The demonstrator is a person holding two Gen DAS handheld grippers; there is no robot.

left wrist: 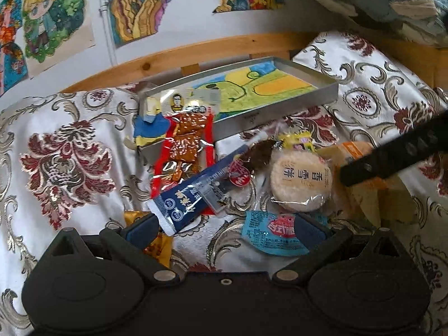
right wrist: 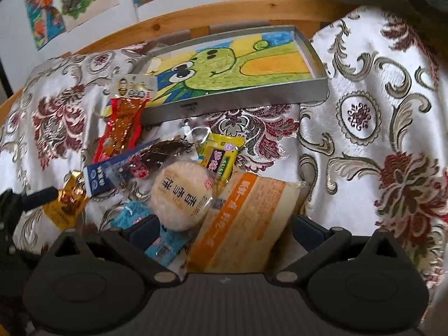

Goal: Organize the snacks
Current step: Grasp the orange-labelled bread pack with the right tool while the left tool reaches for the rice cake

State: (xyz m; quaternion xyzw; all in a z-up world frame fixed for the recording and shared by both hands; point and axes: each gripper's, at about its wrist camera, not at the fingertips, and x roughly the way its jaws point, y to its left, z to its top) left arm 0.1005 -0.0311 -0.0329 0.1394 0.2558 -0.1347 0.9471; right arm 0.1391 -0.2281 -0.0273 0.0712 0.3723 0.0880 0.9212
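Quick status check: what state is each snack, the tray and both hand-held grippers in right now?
Tray: mostly empty, one packet end over its left corner.
Red packet: sealed, half out of tray.
Round rice cracker: wrapped, on the pile.
Orange packet: sealed, flat, between right fingers.
Blue packet: sealed, on cloth.
Left hand-held gripper: open, empty.
Right hand-held gripper: open.

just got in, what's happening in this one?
A person with two handheld grippers is sorting a snack pile on a patterned cloth. Both grippers are open and hold nothing. The left gripper hovers over the blue packet and navy stick; the right gripper straddles the orange pack beside the round rice cake. The tray behind holds almost nothing; only the red snack leans over its corner.
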